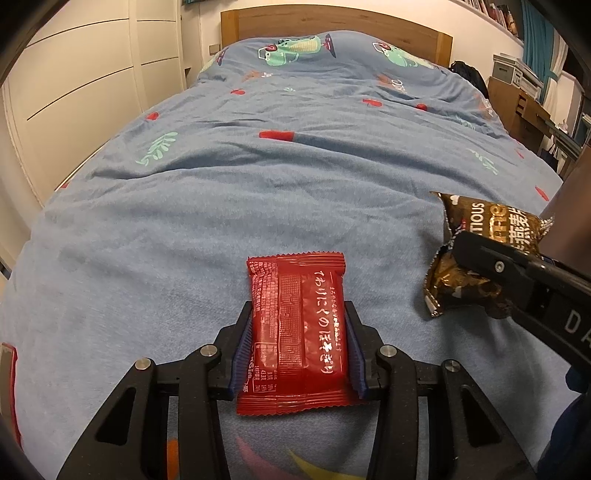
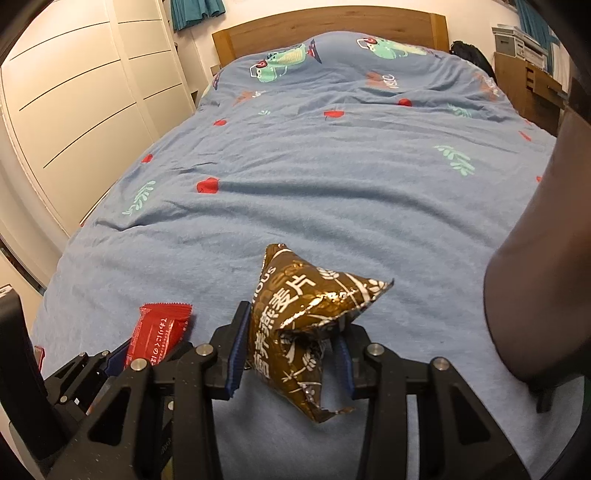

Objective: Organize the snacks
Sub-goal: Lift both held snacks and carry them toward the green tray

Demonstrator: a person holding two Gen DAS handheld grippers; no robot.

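Blue bedding [image 1: 295, 177] printed with red apples, green leaves and cartoon figures is spread over a bed with a wooden headboard [image 1: 332, 22]; white wardrobe doors [image 1: 74, 92] are seen along the bed's left edge. Near the foot edge of the bed, a red snack packet [image 1: 297, 328] with white Japanese lettering is pinched flat between the blue-padded jaws of the left gripper [image 1: 298, 314]. Just beside it, towards the right edge, a crumpled brown oat-flake packet [image 2: 299, 332] is pinched between the jaws of the right gripper [image 2: 291, 325]. The two packets are kept apart.
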